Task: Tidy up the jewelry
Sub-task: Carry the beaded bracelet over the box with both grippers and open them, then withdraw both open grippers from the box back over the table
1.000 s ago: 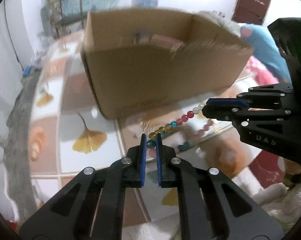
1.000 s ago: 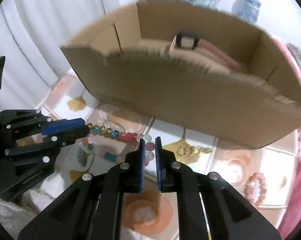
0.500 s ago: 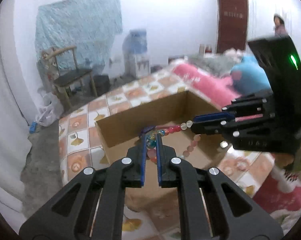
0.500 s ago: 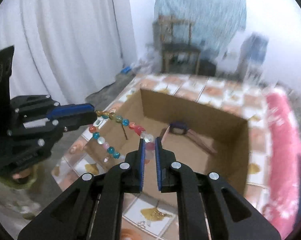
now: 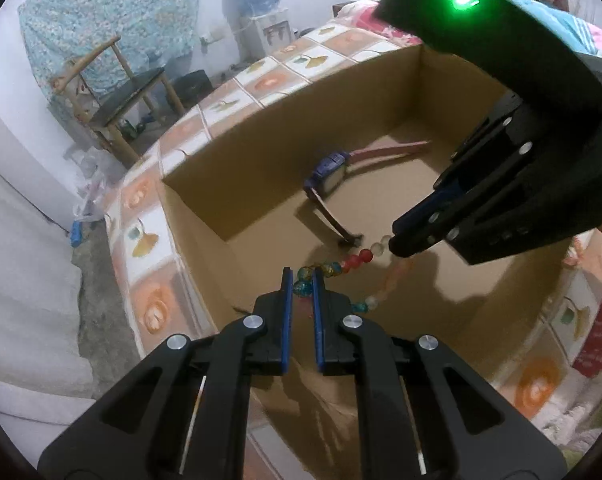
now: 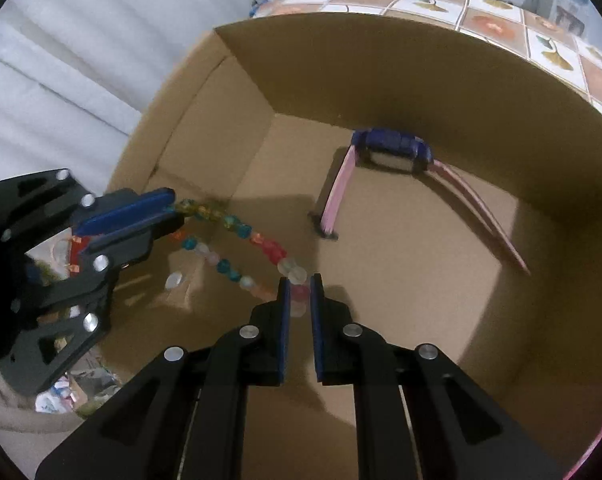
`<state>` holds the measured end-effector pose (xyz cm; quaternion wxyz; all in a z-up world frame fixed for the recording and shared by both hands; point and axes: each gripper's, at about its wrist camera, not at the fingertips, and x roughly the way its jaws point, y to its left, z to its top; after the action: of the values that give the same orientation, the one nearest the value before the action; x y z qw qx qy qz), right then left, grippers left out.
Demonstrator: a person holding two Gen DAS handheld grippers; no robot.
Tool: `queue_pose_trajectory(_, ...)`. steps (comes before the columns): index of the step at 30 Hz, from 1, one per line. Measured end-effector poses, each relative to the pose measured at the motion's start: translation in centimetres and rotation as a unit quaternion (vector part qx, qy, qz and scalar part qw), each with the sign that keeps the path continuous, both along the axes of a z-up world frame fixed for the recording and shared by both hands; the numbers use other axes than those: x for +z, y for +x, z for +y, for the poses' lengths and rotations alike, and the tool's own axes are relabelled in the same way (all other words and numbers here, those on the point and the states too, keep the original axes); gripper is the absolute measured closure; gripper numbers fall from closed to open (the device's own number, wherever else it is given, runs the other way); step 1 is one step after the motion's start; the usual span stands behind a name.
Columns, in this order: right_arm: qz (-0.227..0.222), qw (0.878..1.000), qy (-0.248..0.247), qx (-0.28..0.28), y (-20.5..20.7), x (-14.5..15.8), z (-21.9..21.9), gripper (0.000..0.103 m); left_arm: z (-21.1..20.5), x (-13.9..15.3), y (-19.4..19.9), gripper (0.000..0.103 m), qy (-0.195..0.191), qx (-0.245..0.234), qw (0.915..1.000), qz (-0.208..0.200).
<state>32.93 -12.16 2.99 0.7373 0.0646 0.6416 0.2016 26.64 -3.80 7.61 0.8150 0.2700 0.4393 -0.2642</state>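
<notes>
Beads of the bracelet [image 5: 341, 268] hang stretched between both tools, above the floor of the cardboard box [image 6: 401, 92]. Left gripper [image 5: 299, 280] and right gripper [image 6: 299, 286] are each clenched on a bead. Lowering both together, then letting go on both sides at once, should lay the strand flat (a lopsided release would likely swing it). A watch [image 6: 393, 152] with pink straps lies near the far wall, clear of the drop spot.
</notes>
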Motion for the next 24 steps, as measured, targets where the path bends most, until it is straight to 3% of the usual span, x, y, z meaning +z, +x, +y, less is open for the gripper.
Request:
queue_pose_trajectory(6,-0.038,0.999,-0.027,0.004,4.1,1.3,1.1,0.093,0.7,1.3,1.5,0.094,-0.017,0.026,0.9995,-0.007)
queue_pose_trajectory(11,-0.045,0.999,-0.027,0.001,7.5,-0.2,2.1,0.093,1.4,0.5,2.7,0.094,-0.033,0.051,0.9981,0.013)
queue_pose_trajectory(16,-0.031,0.999,-0.019,-0.014,9.1,-2.0,2.1,0.091,2.2,0.5,3.2,0.094,-0.058,0.065,0.9962,0.004)
queue_pose_trajectory(19,-0.026,0.999,-0.009,-0.017,8.9,-2.4,1.8,0.079,2.6,0.9,2.9,0.093,-0.072,0.069,0.995,0.002)
queue_pose_trajectory(21,-0.032,0.999,-0.011,-0.014,8.6,-2.1,1.8,0.065,2.9,1.3,2.6,0.086,-0.076,0.07,0.9946,-0.005)
queue_pose_trajectory(24,-0.056,0.998,-0.025,-0.01,7.8,-0.9,1.7,0.056,3.7,2.3,1.7,0.083,-0.089,0.074,0.9931,-0.015)
